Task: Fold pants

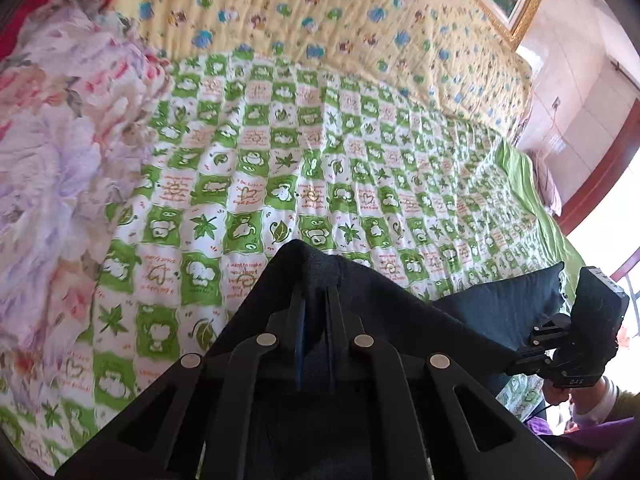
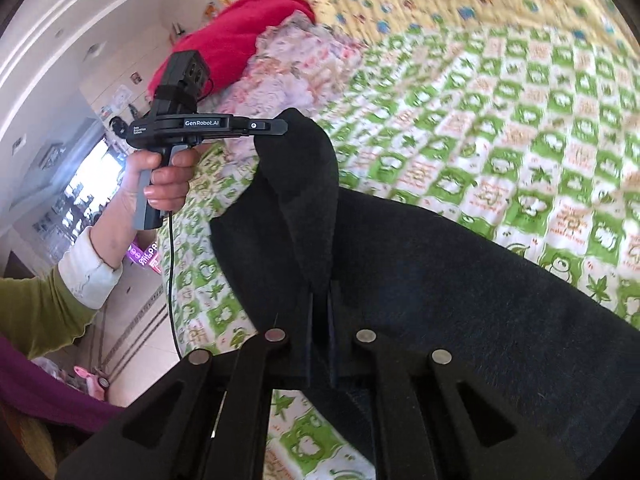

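Observation:
The dark navy pants (image 1: 400,304) hang lifted above the green-checked bedspread, stretched between both grippers. My left gripper (image 1: 316,292) is shut on one corner of the pants, the cloth draped over its fingers. It also shows in the right wrist view (image 2: 280,126), held in a hand, pinching a raised fold of the pants (image 2: 440,280). My right gripper (image 2: 320,300) is shut on another edge of the pants. Its body shows at the right of the left wrist view (image 1: 576,340), its fingertips hidden.
The bed carries a green-and-white checked quilt (image 1: 320,160), a yellow patterned blanket (image 1: 320,8) behind it, a crumpled floral quilt (image 1: 60,140) at the left and a red pillow (image 2: 256,28). The bed's edge and tiled floor (image 2: 132,320) lie at the left of the right wrist view.

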